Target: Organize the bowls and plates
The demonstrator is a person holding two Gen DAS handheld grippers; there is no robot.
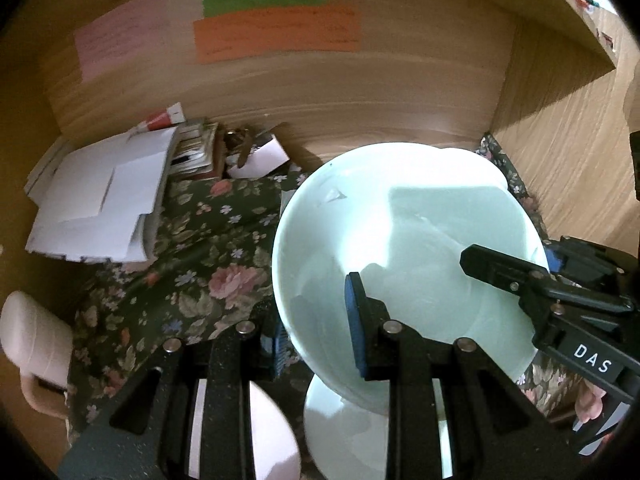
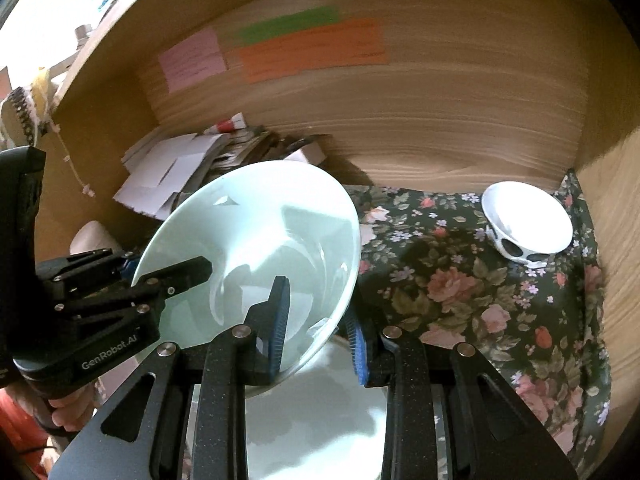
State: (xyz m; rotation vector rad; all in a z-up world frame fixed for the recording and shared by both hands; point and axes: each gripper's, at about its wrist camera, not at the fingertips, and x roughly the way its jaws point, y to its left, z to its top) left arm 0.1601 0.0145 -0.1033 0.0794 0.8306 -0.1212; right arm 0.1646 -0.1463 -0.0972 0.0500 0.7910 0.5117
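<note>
Papers (image 1: 100, 196) piled at the floral cloth's (image 1: 192, 280) back-left corner, vs the wood back wall. Left gripper (image 1: 316, 336): jaws nearly shut, pinching the left rim of the pale green bowl (image 1: 400, 240), one pad inside, one outside. Bowl held tilted, up off the cloth, approx over the front-middle, w/ a pale plate (image 2: 320, 420) below it. Right gripper (image 2: 320, 328): jaws nearly shut too, clamped on the bowl's right rim. White patterned bowl (image 2: 528, 220) sits tilted at the cloth's back-right corner, well apart.
</note>
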